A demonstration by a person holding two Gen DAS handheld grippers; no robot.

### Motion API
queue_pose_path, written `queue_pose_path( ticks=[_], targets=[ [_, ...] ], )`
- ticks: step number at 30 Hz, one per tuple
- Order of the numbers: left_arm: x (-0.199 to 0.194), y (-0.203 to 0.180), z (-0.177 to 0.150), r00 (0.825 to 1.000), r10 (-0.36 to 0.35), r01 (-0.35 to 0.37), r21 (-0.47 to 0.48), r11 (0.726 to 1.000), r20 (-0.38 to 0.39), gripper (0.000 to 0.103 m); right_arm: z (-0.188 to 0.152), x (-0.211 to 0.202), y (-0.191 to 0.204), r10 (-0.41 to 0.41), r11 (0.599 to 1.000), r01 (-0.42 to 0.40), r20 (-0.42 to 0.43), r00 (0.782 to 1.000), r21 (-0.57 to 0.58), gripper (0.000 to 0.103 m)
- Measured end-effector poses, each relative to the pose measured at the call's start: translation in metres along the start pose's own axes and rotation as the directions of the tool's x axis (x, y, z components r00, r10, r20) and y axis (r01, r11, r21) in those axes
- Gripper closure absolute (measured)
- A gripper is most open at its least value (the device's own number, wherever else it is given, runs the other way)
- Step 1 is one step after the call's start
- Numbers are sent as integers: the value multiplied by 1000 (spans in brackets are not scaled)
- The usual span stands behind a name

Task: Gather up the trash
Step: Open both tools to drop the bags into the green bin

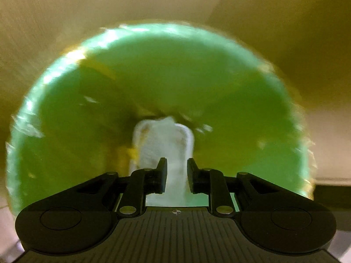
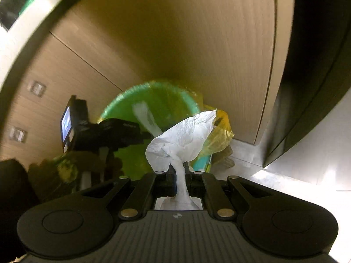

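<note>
A round green bin [image 1: 175,76] with a yellow liner bag [image 2: 221,129] fills the blurred left wrist view and stands lower centre in the right wrist view [image 2: 166,100]. My left gripper [image 1: 177,171] points down into it. Its jaws stand apart, with a pale white piece of trash [image 1: 163,140] in the gap and reaching beyond the tips. In the right wrist view the left gripper [image 2: 151,134] hangs over the bin's near rim, the white piece [image 2: 142,116] stretching from it into the bin. My right gripper [image 2: 179,168] is shut on a crumpled white paper towel [image 2: 184,135], held just short of the bin.
Wooden cabinet doors [image 2: 175,43] rise behind the bin. A shiny pale floor [image 2: 307,164] spreads to the right, beside a dark panel [image 2: 318,65]. A small brown object [image 2: 226,155] lies at the bin's foot. A hand [image 2: 65,168] holds the left gripper.
</note>
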State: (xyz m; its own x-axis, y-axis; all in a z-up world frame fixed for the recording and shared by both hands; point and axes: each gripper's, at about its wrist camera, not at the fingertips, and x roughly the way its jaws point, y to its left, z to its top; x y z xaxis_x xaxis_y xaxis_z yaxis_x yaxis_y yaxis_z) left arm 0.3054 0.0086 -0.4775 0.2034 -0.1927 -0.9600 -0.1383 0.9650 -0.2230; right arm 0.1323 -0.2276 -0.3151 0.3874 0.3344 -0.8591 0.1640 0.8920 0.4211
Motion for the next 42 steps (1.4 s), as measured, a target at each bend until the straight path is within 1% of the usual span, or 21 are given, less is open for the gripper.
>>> queue_pose_path(
  ticks=[3, 6, 9, 12, 15, 16, 17, 19, 21, 22, 23, 25, 28, 31, 33, 35, 36, 37, 38, 40, 42],
  targets=[
    [-12, 15, -5, 999, -13, 15, -60, 998, 31, 81, 7, 11, 5, -1, 1000, 1, -12, 1000, -12, 99],
    [-36, 28, -16, 996, -74, 78, -110, 991, 45, 81, 17, 22, 14, 29, 999, -30, -34, 999, -25, 99],
    [-69, 36, -30, 989, -128, 137, -134, 981, 75, 81, 35, 40, 32, 87, 995, -90, -54, 995, -49, 99],
    [-104, 34, -41, 980, -165, 178, -117, 977, 111, 81, 52, 73, 48, 161, 986, -165, -97, 982, -34, 99],
    [-129, 34, -51, 975, -176, 187, -70, 980, 134, 80, 66, 129, 59, 174, 984, -176, -176, 969, 8, 98],
    [-135, 35, -55, 974, -181, 191, -61, 980, 139, 81, 69, 151, 62, 162, 986, -164, -210, 964, 10, 94],
    [-138, 37, -57, 972, -185, 195, -55, 979, 143, 80, 70, 168, 64, 144, 989, -146, -238, 960, 8, 86],
    [-147, 42, -61, 969, -195, 205, -55, 977, 149, 81, 73, 195, 65, 96, 995, -95, -297, 950, 18, 74],
    [-156, 46, -63, 964, -211, 224, -67, 972, 162, 81, 76, 200, 65, 104, 995, -99, -311, 945, 30, 74],
    [-159, 48, -64, 962, -217, 232, -76, 970, 167, 81, 77, 196, 66, 110, 994, -107, -307, 945, 29, 71],
    [-162, 51, -65, 960, -223, 240, -82, 967, 170, 81, 77, 189, 68, 105, 994, -103, -297, 949, 22, 66],
    [-171, 51, -65, 957, -231, 248, -86, 965, 175, 81, 75, 170, 69, 72, 997, -75, -266, 961, 1, 58],
    [-193, 43, -60, 955, -242, 255, -55, 965, 173, 81, 78, 140, 74, 38, 999, -46, -235, 971, -28, 58],
    [-234, 28, -48, 948, -256, 259, 8, 966, 190, 81, 80, 97, 87, -6, 996, -11, -181, 984, -92, 58],
    [-270, 17, -38, 941, -258, 252, 58, 966, 220, 80, 83, 62, 103, -37, 984, 18, -107, 994, -179, 58],
    [-309, 6, -24, 937, -248, 231, 96, 968, 247, 81, 86, 26, 124, -66, 964, 61, -11, 998, -260, 57],
    [-325, 3, -18, 935, -241, 219, 111, 969, 260, 80, 89, 9, 135, -75, 953, 84, 42, 996, -291, 56],
    [-343, -1, -11, 932, -233, 204, 129, 970, 279, 80, 91, -9, 145, -76, 943, 103, 95, 993, -315, 50],
    [-361, -5, -6, 925, -229, 192, 147, 970, 304, 80, 94, -25, 155, -72, 937, 115, 140, 988, -330, 44],
    [-391, -9, 2, 906, -234, 176, 188, 966, 352, 80, 101, -58, 175, -45, 930, 119, 215, 976, -348, 39],
    [-414, -11, 10, 888, -229, 144, 232, 962, 398, 80, 108, -83, 194, -1, 927, 98, 260, 966, -362, 37]
  ],
)
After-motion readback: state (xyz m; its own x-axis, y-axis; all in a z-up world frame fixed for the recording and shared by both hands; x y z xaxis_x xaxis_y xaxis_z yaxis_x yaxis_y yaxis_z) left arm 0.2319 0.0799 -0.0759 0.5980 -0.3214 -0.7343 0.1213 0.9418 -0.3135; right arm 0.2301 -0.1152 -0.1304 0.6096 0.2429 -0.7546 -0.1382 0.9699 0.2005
